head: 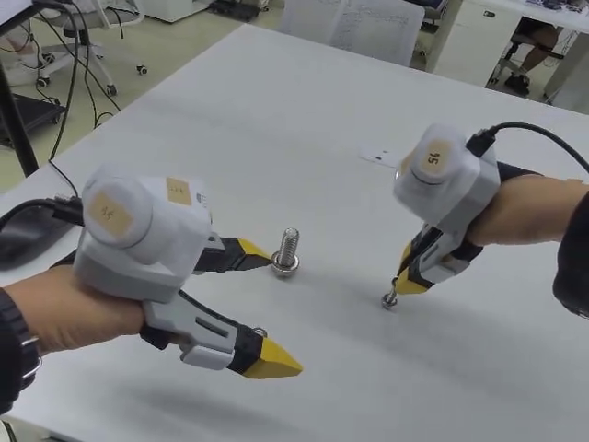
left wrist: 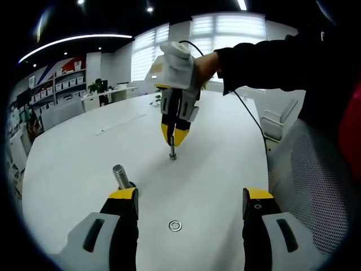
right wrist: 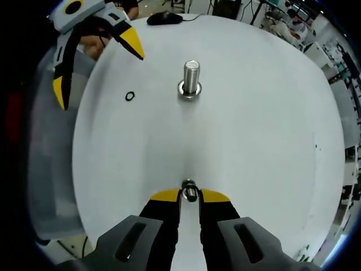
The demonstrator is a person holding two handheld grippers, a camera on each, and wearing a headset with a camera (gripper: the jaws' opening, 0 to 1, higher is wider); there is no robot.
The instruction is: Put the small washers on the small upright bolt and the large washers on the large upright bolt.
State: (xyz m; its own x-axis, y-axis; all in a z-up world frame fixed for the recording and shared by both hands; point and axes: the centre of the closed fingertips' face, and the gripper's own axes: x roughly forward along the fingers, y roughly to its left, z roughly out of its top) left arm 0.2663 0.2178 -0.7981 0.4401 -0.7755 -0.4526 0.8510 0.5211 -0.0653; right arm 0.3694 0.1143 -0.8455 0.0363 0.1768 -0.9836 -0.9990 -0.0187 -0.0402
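Observation:
The large upright bolt stands mid-table with a wider metal ring at its base. My left gripper is open, one jaw tip beside that bolt. A loose washer lies flat on the table between its jaws. The small upright bolt stands to the right. My right gripper points down onto it, jaws closed to a narrow gap on a small washer at the bolt's top.
The white table runs far back with bare surface around both bolts. A paper sheet lies at its far edge. Cables and a chair base stand on the floor at left. A dark mouse-like object rests near the table's left edge.

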